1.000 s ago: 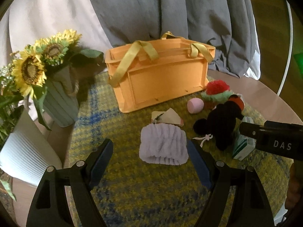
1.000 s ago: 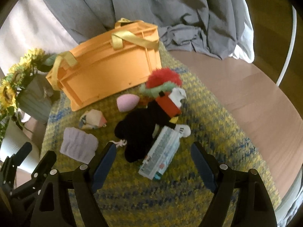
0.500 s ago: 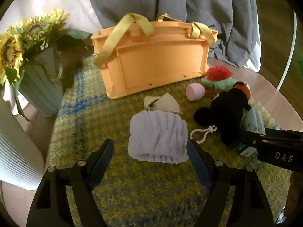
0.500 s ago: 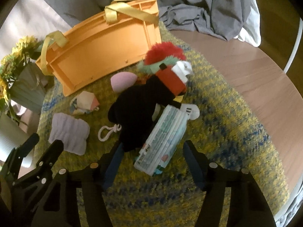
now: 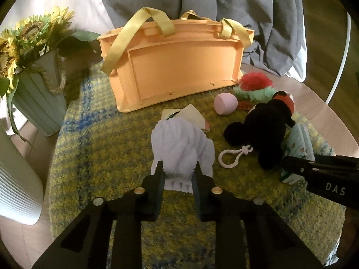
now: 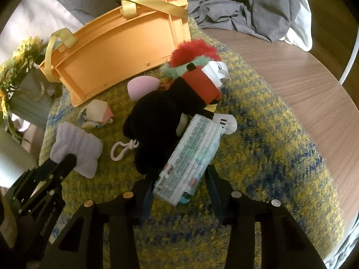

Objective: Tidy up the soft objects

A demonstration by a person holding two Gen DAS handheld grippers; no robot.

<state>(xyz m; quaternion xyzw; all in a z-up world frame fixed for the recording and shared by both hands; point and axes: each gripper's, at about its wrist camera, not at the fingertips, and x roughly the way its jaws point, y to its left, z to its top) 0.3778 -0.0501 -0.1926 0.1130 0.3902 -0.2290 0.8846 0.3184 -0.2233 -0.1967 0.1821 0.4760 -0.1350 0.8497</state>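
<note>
Two grippers work over a yellow-and-blue rug [image 5: 107, 148] where an orange basket [image 5: 179, 65] with yellow straps stands at the back. Beside a black plush toy [image 6: 161, 116], the right gripper [image 6: 179, 194] straddles a tissue pack [image 6: 190, 157], its jaws close on either side, not clearly pressing. The left gripper [image 5: 178, 174] has pinched the lilac cloth [image 5: 181, 148], so the grasp step looks in hand; next should be lifting it into the basket. A pink sponge [image 5: 225, 104] lies near. The basket's inside is hidden.
</note>
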